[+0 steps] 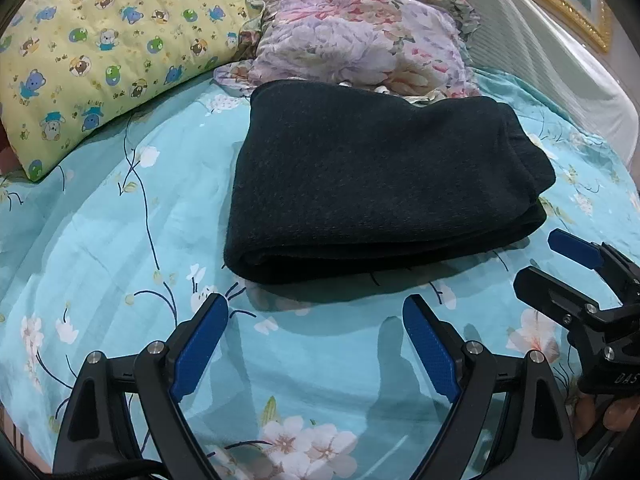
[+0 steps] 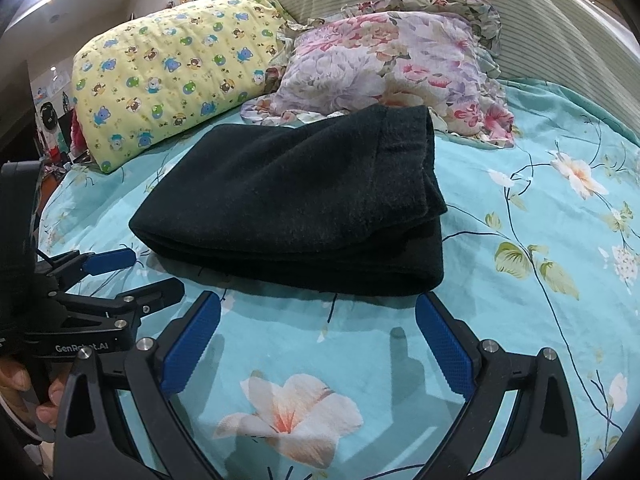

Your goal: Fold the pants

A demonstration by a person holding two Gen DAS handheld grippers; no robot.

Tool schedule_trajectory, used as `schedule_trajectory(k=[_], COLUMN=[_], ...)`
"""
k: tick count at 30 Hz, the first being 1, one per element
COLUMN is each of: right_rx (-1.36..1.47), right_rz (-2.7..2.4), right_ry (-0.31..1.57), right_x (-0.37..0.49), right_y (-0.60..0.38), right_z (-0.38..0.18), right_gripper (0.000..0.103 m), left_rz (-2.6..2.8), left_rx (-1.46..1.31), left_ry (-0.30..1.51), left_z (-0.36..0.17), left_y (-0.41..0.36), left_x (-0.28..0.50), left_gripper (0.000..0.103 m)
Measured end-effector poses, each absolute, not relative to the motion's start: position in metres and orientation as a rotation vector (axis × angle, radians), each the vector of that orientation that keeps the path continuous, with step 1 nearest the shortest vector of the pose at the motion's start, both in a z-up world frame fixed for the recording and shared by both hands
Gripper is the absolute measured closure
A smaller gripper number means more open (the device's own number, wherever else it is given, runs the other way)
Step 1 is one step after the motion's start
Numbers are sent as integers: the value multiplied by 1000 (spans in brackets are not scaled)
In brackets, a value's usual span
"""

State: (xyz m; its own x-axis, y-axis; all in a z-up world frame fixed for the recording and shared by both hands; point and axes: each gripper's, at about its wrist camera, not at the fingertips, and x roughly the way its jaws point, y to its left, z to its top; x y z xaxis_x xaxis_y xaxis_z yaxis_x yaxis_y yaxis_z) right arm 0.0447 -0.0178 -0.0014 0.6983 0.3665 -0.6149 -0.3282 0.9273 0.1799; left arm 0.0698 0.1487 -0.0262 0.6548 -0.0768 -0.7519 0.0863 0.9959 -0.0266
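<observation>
Left wrist view: the dark knitted pants [image 1: 380, 176], thick fleecy fabric, lie already folded into a compact stack on the turquoise floral bed sheet [image 1: 100, 240], just in front of the pink-and-lilac floral pillow [image 1: 360, 40] and beside the yellow cartoon-bear pillow [image 1: 100, 48]. The rounded fold faces you; loose layered edges sit at the right. Judgement: soft, limp, light, with a grippy nap; it won't slide, but layers will sag and splay if you lift one ply. Pinch through the whole thickness at the near fold or at the right-hand stacked edges. Your left gripper [image 1: 316, 312] is spread wide, holding nothing, clear of the cloth, hovering over the sheet near the fold. Your right gripper [image 1: 556, 260] shows at the right edge, parted, empty, just beside the pants' right corner.

Right wrist view: same stack of pants [image 2: 296, 200], cuff or waistband edges at the far right, several plies visible along the near side. Right gripper [image 2: 318, 308] wide open, grasping nothing, tips close to the near edge but not touching. Left gripper [image 2: 144, 268] at left, parted, empty, near the left corner.

Fold looks near finished; what's left is probably squaring up.
</observation>
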Motion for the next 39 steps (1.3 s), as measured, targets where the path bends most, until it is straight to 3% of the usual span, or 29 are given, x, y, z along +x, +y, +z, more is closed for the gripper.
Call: schedule_trajectory(k=[39], right_rx=[51], right_rz=[401], right_ry=[709], right_x=[47], right_y=[-10], right_z=[-3], right_gripper=[5], left_rz=[-75], left_rx=[-1], left_ry=[857], left_z=[-25], left_y=[151], left_x=[72], left_gripper=[10])
